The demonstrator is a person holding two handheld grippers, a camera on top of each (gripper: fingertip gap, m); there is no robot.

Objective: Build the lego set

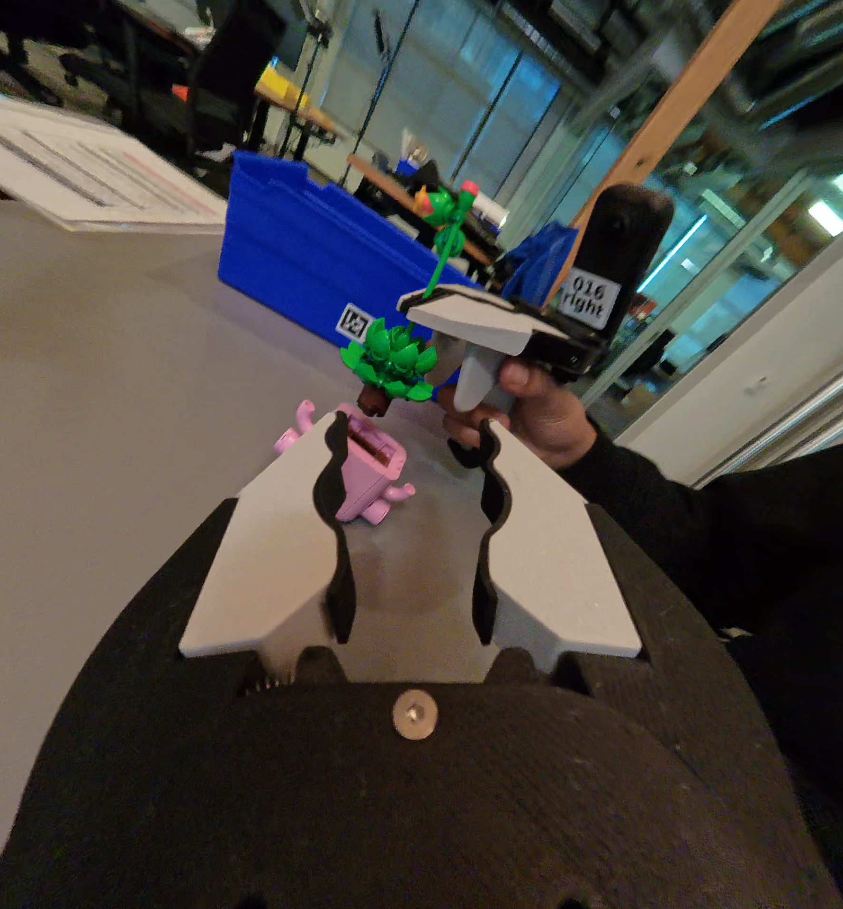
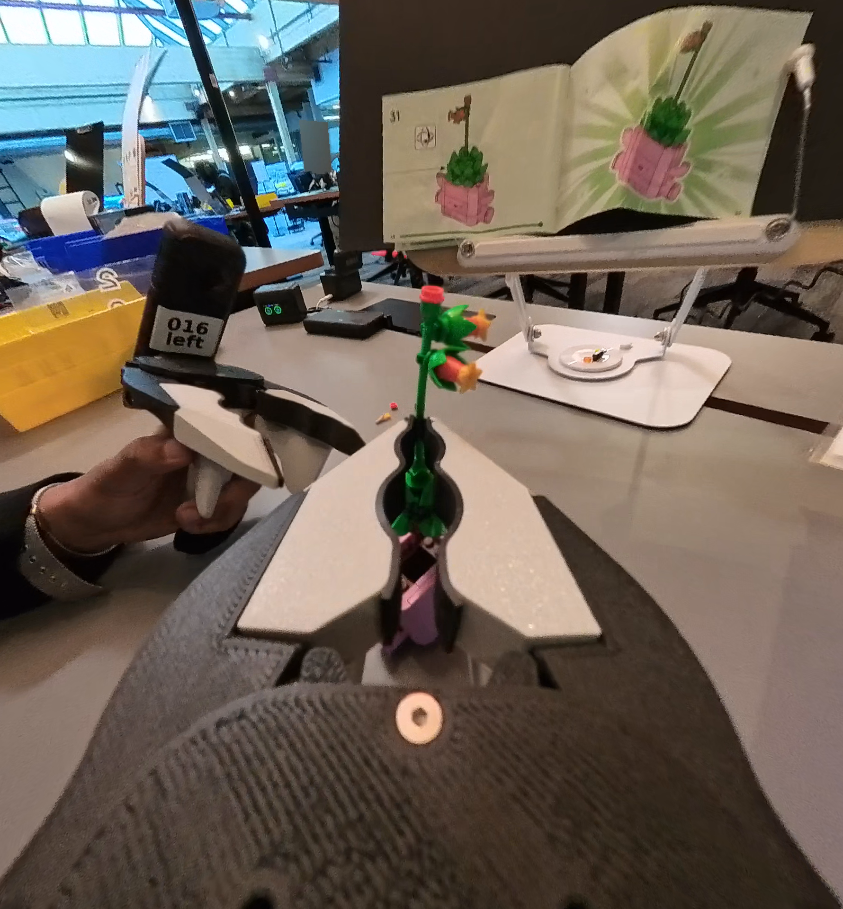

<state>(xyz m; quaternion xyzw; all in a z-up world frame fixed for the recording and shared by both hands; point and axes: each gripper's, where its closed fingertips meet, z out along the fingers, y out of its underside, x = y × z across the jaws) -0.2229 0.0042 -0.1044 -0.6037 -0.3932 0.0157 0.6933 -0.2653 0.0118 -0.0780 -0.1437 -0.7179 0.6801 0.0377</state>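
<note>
Right tongs (image 2: 422, 433) are gripping the green plant stem (image 2: 422, 388) above the tilted pink pot (image 1: 368, 467) lying on the table (image 1: 114, 393), left tongs (image 1: 412, 428) standing wide around it, blue bin (image 1: 301, 246) behind, yellow bin (image 2: 45, 349) and booklet stand (image 2: 606, 364) nearby.

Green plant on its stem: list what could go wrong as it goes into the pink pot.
1. The right gripper pinches only the thin stem, so the plant could swivel or snap under pressure.
2. The pink pot sits tilted on the table and the open left gripper does not clamp it; it may slide or tip.
</note>
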